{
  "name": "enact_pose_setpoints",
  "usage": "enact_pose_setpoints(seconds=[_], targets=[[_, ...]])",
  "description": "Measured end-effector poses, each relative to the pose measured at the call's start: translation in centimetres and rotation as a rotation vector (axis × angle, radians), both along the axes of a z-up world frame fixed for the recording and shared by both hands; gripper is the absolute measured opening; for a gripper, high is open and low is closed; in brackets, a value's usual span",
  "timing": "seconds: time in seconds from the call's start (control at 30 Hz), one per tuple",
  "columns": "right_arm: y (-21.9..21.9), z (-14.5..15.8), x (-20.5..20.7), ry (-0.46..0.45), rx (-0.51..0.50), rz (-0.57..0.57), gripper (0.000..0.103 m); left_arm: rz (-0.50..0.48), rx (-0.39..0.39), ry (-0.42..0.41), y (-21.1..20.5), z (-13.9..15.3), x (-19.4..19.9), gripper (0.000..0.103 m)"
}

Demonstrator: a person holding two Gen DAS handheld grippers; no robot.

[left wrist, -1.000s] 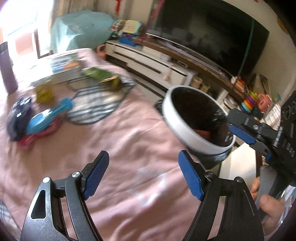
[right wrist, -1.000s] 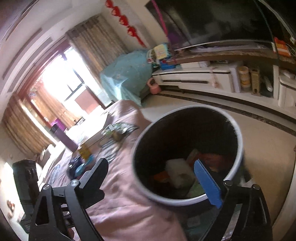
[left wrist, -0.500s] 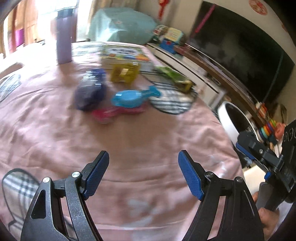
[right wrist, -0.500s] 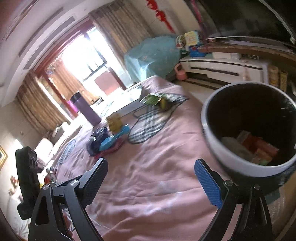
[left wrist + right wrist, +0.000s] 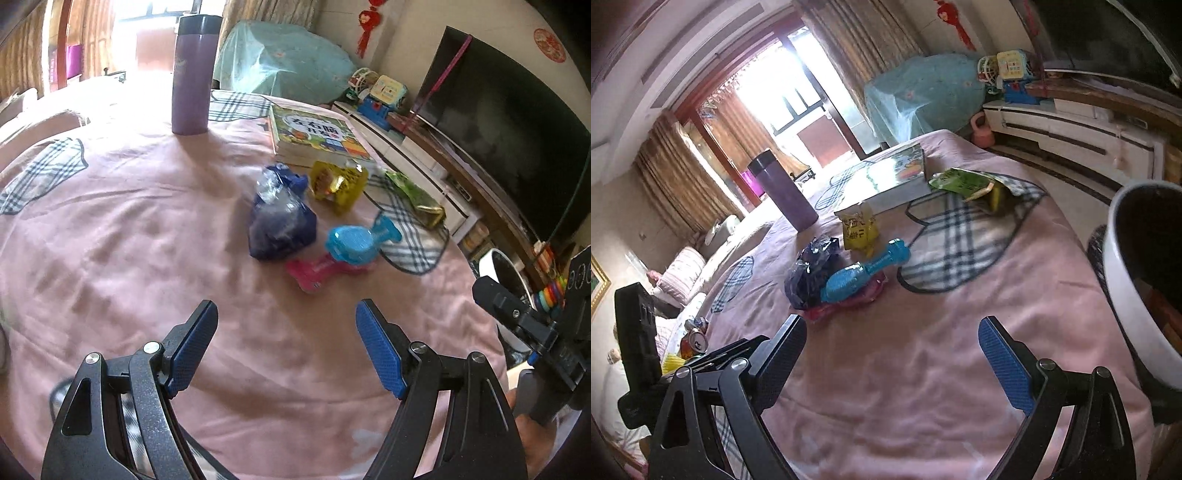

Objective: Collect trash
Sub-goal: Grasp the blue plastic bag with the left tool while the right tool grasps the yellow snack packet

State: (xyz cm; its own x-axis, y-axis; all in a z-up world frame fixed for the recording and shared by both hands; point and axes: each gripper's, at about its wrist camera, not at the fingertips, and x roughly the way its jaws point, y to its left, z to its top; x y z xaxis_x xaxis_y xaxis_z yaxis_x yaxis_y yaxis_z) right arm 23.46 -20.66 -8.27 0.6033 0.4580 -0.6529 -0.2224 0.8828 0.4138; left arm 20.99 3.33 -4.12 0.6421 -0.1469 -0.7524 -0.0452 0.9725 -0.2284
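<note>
Several wrappers lie together on the pink tablecloth [image 5: 147, 229]: a dark blue one [image 5: 282, 225], a yellow one [image 5: 338, 182], a bright blue one [image 5: 354, 243] on top of a pink one [image 5: 317, 271], and a green one [image 5: 413, 195] farther right. My left gripper [image 5: 285, 317] is open and empty, short of the pink wrapper. My right gripper [image 5: 892, 332] is also open and empty, just short of the same pile [image 5: 846, 288]. The white-rimmed bin [image 5: 1123, 295] with a black liner stands off the table's right edge, with trash inside.
A purple flask [image 5: 194, 74] stands at the back of the table, with a picture book [image 5: 314, 134] to its right. A TV [image 5: 498, 122] and a low cabinet [image 5: 1071, 136] run along the right wall. A drink can [image 5: 694, 341] lies beyond the table's left edge.
Both views have swung away from the bin toward the wrappers, which are now ahead of both grippers. The bin has slid to the right edge. Both grippers stayed open.
</note>
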Motion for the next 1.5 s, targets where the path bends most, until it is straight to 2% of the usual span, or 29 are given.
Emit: enact_pose_setpoints(seconds=[0.1, 0.27, 0.37, 0.63, 0.73, 0.77, 0.8, 0.83, 0.87, 0.9, 1.0, 1.17, 1.33, 1.5], targets=[[0.9, 0.2, 1.2, -0.02, -0.009, 0.015, 0.09, 0.001, 0.009, 0.001, 0.4, 0.2, 1.2, 0.079], [2.8, 0.2, 3.8, -0.016, -0.022, 0.048, 0.067, -0.005, -0.004, 0.011, 1.1, 0.0, 3.4, 0.079], [3.9, -0.3, 5.9, 0.007, -0.027, 0.067, 0.061, -0.009, -0.008, 0.019, 1.2, -0.2, 4.8, 0.079], [6.7, -1.9, 11.1, 0.057, -0.026, 0.088, 0.059, -0.032, -0.032, 0.04, 1.9, -1.1, 8.3, 0.079], [7.4, -3.0, 12.7, 0.085, -0.025, 0.092, 0.053, -0.051, -0.037, 0.064, 1.9, -2.2, 9.3, 0.078], [7.5, -3.5, 13.1, 0.098, -0.026, 0.094, 0.047, -0.056, -0.039, 0.067, 1.8, -2.4, 9.3, 0.072], [7.6, -3.8, 13.4, 0.107, -0.025, 0.097, 0.042, -0.067, -0.043, 0.072, 1.7, -2.6, 9.5, 0.053], [7.7, -4.2, 13.6, 0.117, -0.02, 0.104, 0.028, -0.085, -0.046, 0.085, 1.6, -3.0, 9.7, 0.047], [7.7, -4.3, 13.7, 0.117, -0.005, 0.114, 0.021, -0.088, -0.045, 0.081, 1.5, -2.9, 9.7, 0.046], [7.6, -4.3, 13.5, 0.108, 0.002, 0.117, 0.019, -0.089, -0.043, 0.067, 1.5, -2.7, 9.5, 0.039], [7.3, -3.3, 12.7, 0.077, -0.012, 0.104, 0.012, -0.092, -0.032, 0.04, 1.3, -1.9, 9.0, 0.034], [5.1, -0.7, 10.4, 0.018, 0.02, 0.08, 0.01, -0.086, -0.023, -0.014, 0.9, 0.1, 7.3, 0.032], [1.8, 1.7, 7.1, -0.024, 0.047, 0.043, 0.01, -0.132, -0.037, -0.053, -1.0, 2.0, 4.7, 0.032], [-1.1, 2.7, 3.6, -0.036, 0.05, -0.008, 0.01, -0.19, -0.063, -0.046, -3.8, 2.0, 2.1, 0.032]])
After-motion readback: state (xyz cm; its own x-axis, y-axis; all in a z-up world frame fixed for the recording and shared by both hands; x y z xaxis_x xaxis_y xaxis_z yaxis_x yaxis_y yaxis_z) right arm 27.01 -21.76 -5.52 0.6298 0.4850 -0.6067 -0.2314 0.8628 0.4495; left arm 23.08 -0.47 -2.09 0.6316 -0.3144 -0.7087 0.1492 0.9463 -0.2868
